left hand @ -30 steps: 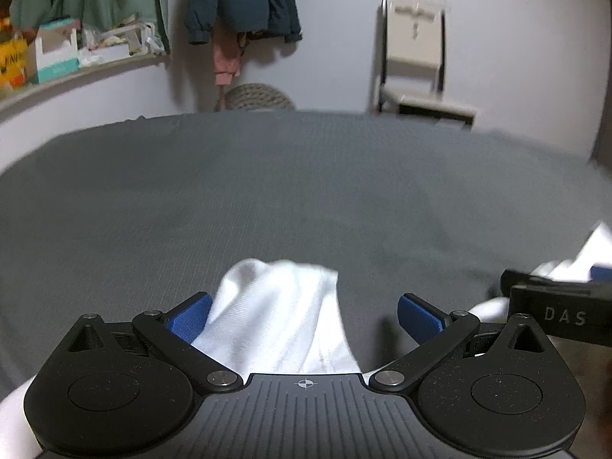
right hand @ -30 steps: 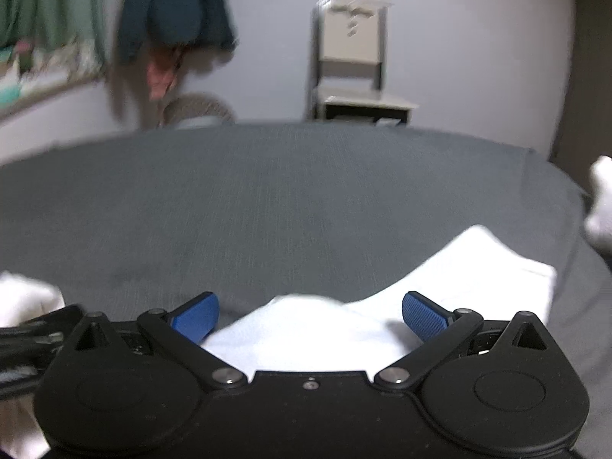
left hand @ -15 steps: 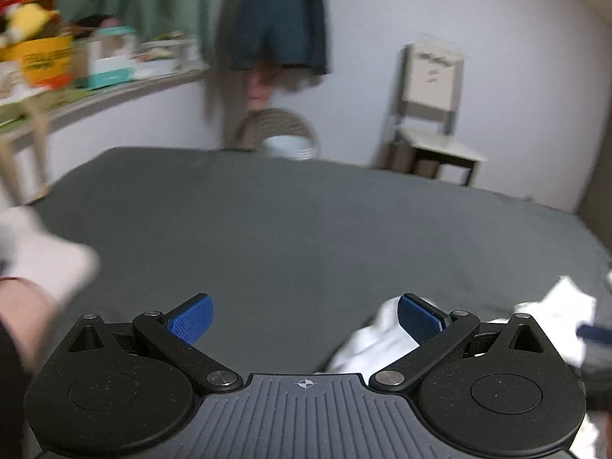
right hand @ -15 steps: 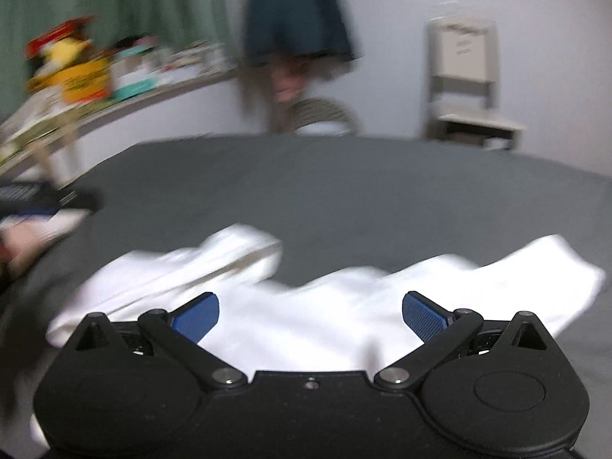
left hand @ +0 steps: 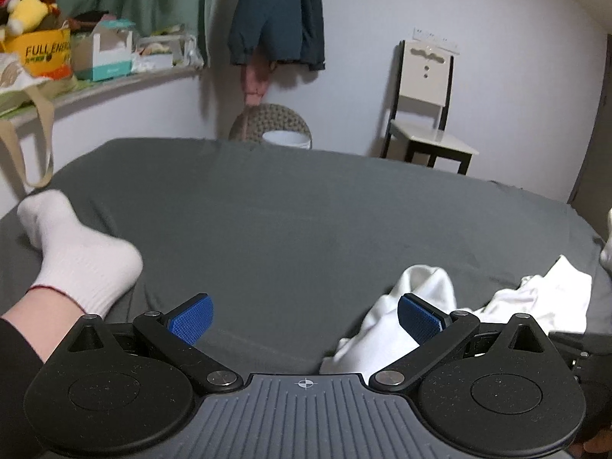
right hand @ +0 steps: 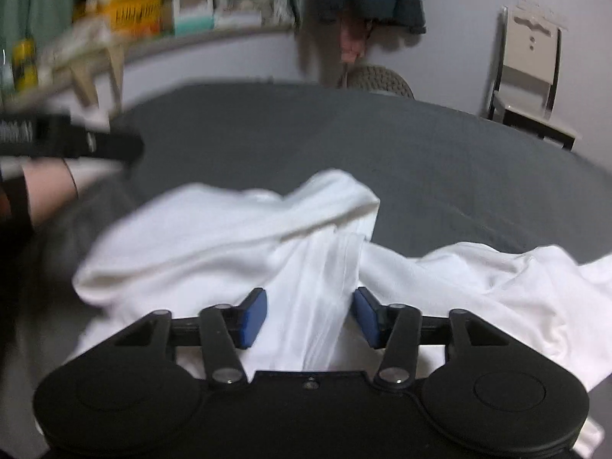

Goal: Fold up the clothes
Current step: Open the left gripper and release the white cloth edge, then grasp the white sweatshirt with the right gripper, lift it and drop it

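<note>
Bed [left hand: 306, 222] covered by dark grey sheet, mildly creased. Lying on it: crumpled white garment [right hand: 214, 237] at near edge, right of centre in left wrist view; a person's foot in a white sock [left hand: 76, 252] rests at left.

Dim, flat indoor light with a cool cast; its source is hard to place. The left view is fairly sharp. The right view is smeared by motion, worst on the shelf [right hand: 160, 19] towards ten o'clock. Fisheye bending curves both edges, corners black.
</note>
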`<state>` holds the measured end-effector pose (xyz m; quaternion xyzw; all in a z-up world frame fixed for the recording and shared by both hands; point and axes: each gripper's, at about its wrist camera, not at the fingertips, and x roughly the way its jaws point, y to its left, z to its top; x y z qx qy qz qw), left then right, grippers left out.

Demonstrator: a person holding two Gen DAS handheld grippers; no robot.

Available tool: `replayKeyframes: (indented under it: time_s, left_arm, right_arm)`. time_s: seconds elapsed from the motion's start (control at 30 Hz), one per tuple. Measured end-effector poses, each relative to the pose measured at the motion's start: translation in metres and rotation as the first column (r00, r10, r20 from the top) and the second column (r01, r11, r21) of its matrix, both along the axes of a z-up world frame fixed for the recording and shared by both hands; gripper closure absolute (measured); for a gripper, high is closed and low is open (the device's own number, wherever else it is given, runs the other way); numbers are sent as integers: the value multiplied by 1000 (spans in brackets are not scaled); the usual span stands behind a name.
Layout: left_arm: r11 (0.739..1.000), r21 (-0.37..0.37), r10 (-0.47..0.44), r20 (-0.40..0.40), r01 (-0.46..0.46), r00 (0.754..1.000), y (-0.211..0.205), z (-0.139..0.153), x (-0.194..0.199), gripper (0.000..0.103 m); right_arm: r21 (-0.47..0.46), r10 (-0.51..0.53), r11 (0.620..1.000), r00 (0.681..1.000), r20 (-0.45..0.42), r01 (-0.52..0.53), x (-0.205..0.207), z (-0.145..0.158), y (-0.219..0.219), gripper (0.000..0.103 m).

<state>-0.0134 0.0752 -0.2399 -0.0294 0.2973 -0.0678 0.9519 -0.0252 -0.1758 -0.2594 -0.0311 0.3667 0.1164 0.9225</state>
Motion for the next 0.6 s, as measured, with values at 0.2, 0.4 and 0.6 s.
replayKeyframes:
  time_s: [0.2,0.4,0.6]
  left_arm:
    - [1000,-6,14,-8,-14,1000,6,-5,0,0]
    - [998,-16,56,-22,-56,998,15,-4,-1,0]
    - [995,-42,85,-22,-86,996,22,-5,2,0]
  right_arm:
    - [172,-15,985,997,-69,27,-3,3,-8,95]
    - [194,-43,980,999,-31,49,20,43,-23,97]
    - [-46,47,998,994,99,-42,84,104,-13,100]
